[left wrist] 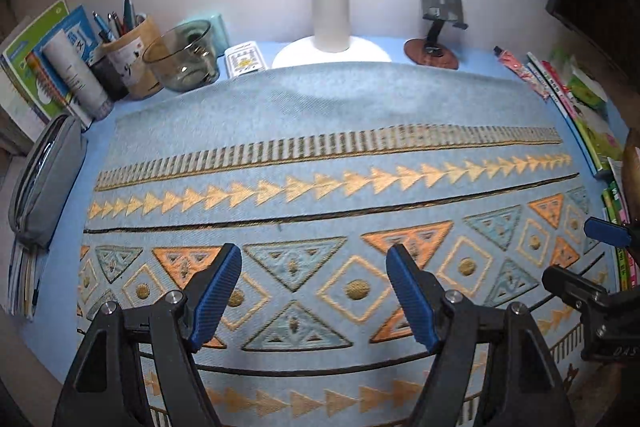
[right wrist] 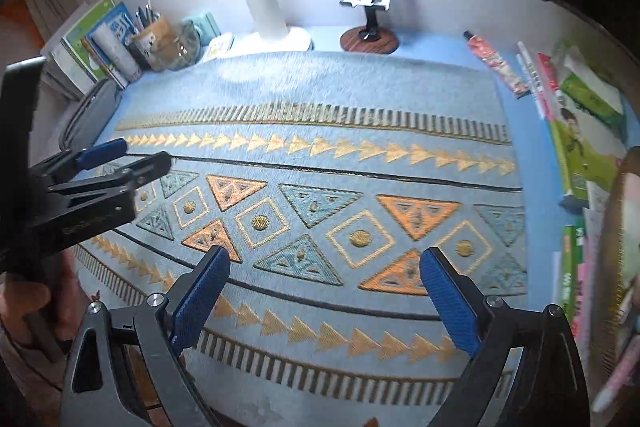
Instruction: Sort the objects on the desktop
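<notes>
patterned mat (left wrist: 320,131) covered desk; left gripper (left wrist: 314,291) & right gripper (right wrist: 324,299) both spread wide, nothing held, above mat.

Left wrist view: looks forward and downward between its own tongs (left wrist: 314,293), from low over the near edge of the patterned mat (left wrist: 320,187), facing the lamp (left wrist: 331,15) and rear wall head-on. Right wrist view: a similar low, forward-facing position, set further right and angled slightly leftward, with the other tongs (right wrist: 124,157) at its left margin. Both views share the mat, lamp, phone stand (right wrist: 370,11) and pen cup (right wrist: 154,35).
</notes>
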`<act>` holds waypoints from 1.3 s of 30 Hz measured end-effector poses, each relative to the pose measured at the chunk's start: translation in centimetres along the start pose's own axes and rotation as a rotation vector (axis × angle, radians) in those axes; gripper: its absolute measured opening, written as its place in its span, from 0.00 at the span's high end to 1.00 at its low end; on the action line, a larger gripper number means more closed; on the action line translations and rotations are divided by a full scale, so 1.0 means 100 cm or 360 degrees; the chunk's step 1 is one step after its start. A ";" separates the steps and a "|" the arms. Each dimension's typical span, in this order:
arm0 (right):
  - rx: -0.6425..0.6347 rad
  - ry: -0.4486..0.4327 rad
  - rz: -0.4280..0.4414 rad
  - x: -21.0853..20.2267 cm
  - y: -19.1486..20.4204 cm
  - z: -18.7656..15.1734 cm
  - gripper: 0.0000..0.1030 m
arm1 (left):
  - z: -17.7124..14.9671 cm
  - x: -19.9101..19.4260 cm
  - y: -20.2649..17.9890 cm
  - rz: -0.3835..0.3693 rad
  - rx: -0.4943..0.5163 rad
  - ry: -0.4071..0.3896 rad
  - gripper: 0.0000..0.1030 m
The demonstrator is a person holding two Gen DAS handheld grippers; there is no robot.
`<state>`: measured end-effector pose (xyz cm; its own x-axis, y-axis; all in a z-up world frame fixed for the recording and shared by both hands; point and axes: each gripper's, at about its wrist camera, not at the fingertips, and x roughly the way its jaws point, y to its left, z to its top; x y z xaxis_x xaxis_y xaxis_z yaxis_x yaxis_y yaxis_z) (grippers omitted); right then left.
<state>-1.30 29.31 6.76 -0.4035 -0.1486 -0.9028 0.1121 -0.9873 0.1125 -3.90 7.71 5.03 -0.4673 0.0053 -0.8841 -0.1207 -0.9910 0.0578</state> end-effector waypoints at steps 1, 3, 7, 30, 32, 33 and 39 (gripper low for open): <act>-0.0005 0.0021 -0.0027 0.014 0.005 0.003 0.08 | -0.003 0.007 0.007 0.0001 -0.0015 0.0011 0.30; -0.0011 0.0043 -0.0072 0.037 0.013 0.007 0.08 | -0.010 0.018 0.022 0.0012 -0.0056 -0.0008 0.29; 0.0009 -0.0057 -0.0131 0.063 0.023 0.010 0.08 | -0.018 0.039 0.048 0.0054 -0.0151 -0.0064 0.30; 0.0086 -0.0315 -0.0282 0.097 0.024 -0.002 0.00 | -0.036 0.069 0.083 0.0086 -0.0314 -0.0212 0.00; 0.0086 -0.0316 -0.0281 0.095 0.024 -0.004 0.00 | -0.037 0.069 0.084 0.0083 -0.0315 -0.0213 0.00; 0.0087 -0.0316 -0.0280 0.095 0.024 -0.004 0.00 | -0.036 0.069 0.083 0.0085 -0.0313 -0.0212 0.00; 0.0088 -0.0316 -0.0280 0.095 0.024 -0.004 0.00 | -0.036 0.069 0.083 0.0083 -0.0312 -0.0212 0.00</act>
<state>-4.56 25.53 -1.73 -0.5831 0.0229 -0.8121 -0.0229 -0.9997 -0.0117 -4.94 -0.96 -2.25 -0.5813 -0.0421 -0.8126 0.0730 -0.9973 -0.0005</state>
